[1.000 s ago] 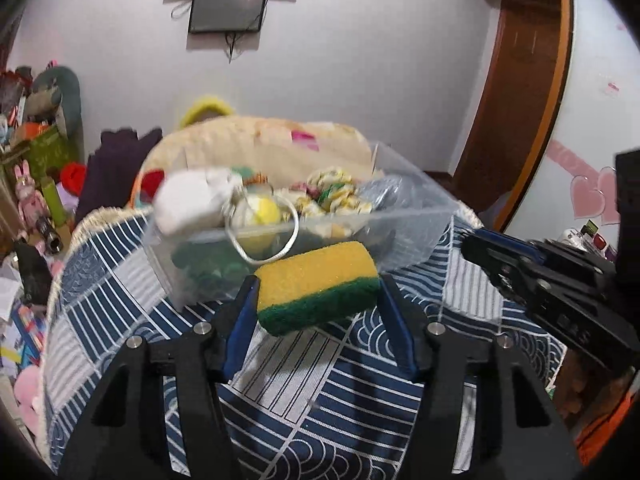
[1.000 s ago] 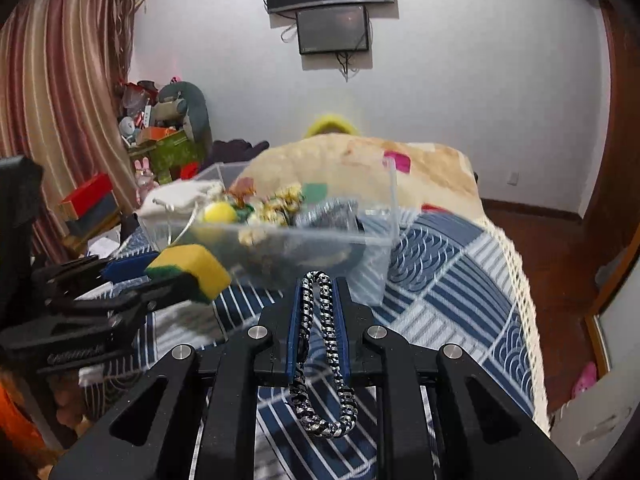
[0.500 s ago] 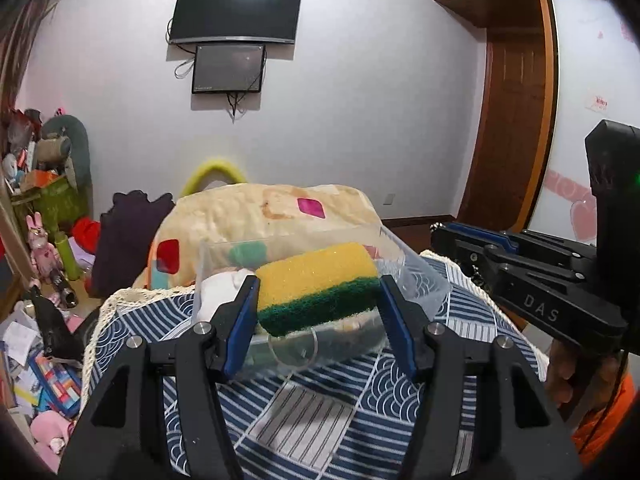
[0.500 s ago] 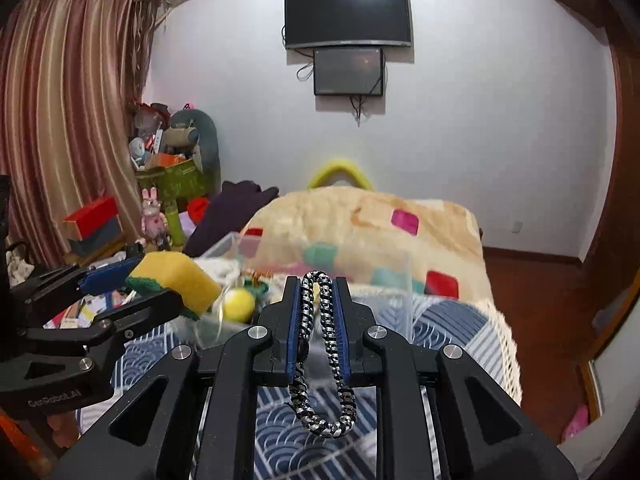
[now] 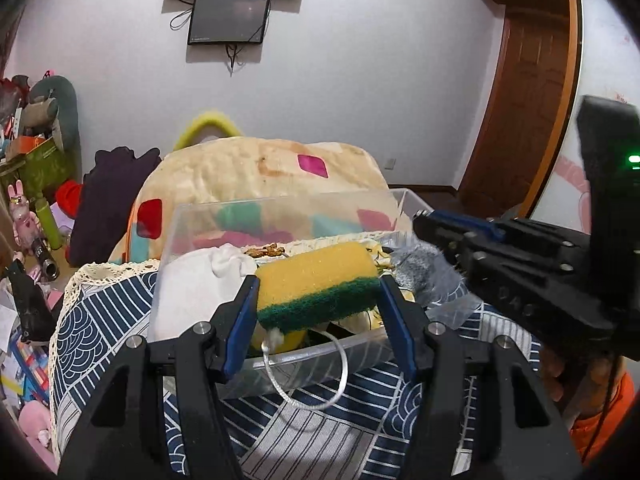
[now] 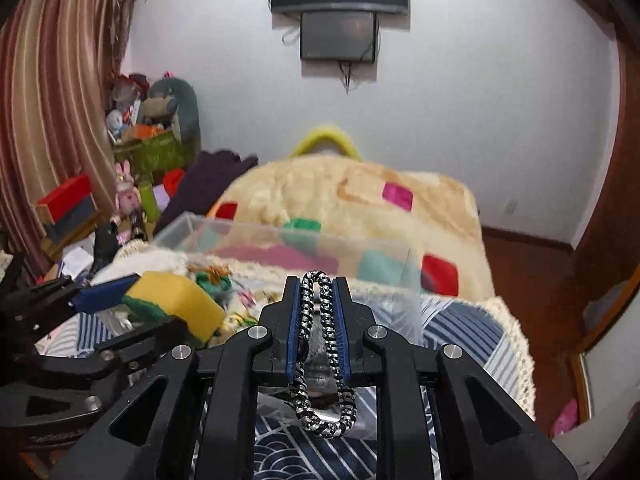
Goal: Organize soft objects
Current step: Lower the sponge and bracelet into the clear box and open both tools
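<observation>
Now I'm over the clear bin (image 5: 280,208): left gripper (image 5: 318,306) clamps the sponge (image 5: 316,284), right gripper (image 6: 318,308) pinches the braided cord (image 6: 322,352) (both need releasing inside).

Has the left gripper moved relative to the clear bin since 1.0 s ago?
Yes. The left gripper with its sponge went from in front of the clear bin to over its near rim.
</observation>
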A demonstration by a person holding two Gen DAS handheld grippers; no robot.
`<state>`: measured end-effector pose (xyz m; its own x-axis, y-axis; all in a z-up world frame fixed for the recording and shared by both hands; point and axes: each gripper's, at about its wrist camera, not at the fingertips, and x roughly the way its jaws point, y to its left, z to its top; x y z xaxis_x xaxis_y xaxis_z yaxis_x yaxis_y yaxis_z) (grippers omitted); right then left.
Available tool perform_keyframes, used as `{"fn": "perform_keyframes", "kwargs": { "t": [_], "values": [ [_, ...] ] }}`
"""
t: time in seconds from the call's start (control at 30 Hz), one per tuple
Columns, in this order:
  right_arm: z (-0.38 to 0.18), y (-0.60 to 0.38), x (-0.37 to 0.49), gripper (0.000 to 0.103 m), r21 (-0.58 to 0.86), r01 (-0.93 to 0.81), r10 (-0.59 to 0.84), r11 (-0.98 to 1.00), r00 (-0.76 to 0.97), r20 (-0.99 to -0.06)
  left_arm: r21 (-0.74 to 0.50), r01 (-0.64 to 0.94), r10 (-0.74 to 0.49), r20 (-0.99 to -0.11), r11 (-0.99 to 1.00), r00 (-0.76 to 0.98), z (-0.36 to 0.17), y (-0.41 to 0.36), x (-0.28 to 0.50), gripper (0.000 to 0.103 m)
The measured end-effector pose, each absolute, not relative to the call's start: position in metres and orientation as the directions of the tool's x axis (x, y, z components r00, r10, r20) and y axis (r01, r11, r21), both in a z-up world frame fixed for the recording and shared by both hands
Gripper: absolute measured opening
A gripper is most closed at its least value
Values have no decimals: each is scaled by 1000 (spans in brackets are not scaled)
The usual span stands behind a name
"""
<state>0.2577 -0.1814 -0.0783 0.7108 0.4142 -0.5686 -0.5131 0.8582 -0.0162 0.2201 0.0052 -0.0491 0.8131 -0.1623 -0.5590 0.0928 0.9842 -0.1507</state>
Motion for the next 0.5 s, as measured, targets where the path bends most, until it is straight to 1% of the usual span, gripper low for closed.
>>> {"fn": "perform_keyframes", "kwargs": {
  "t": [0.17,0.23,0.3,0.37,0.47,0.5],
  "values": [
    [-95,-182,267,15,12,-531,419,847,652,-632,-109,106,-150,-563,988,813,-55,-1,224,60],
    [-98,-182,268,20,10,-531,410,847,642,-648,-89,104,-136,-572,991,809,-57,-4,224,65],
    [-98,-183,265,25,-2,-526,399,850,647,-650,-75,106,-130,-581,991,803,-58,-6,222,74],
    [-95,-185,261,37,1,-528,403,849,648,-646,-93,120,-152,-596,988,788,-60,-6,221,75],
    [-91,-190,256,46,-1,-526,408,851,662,-628,-131,113,-170,-602,985,780,-62,-1,219,75],
    [-88,-192,254,46,-5,-525,409,851,669,-621,-135,106,-166,-599,985,783,-62,2,217,75]
  ]
}}
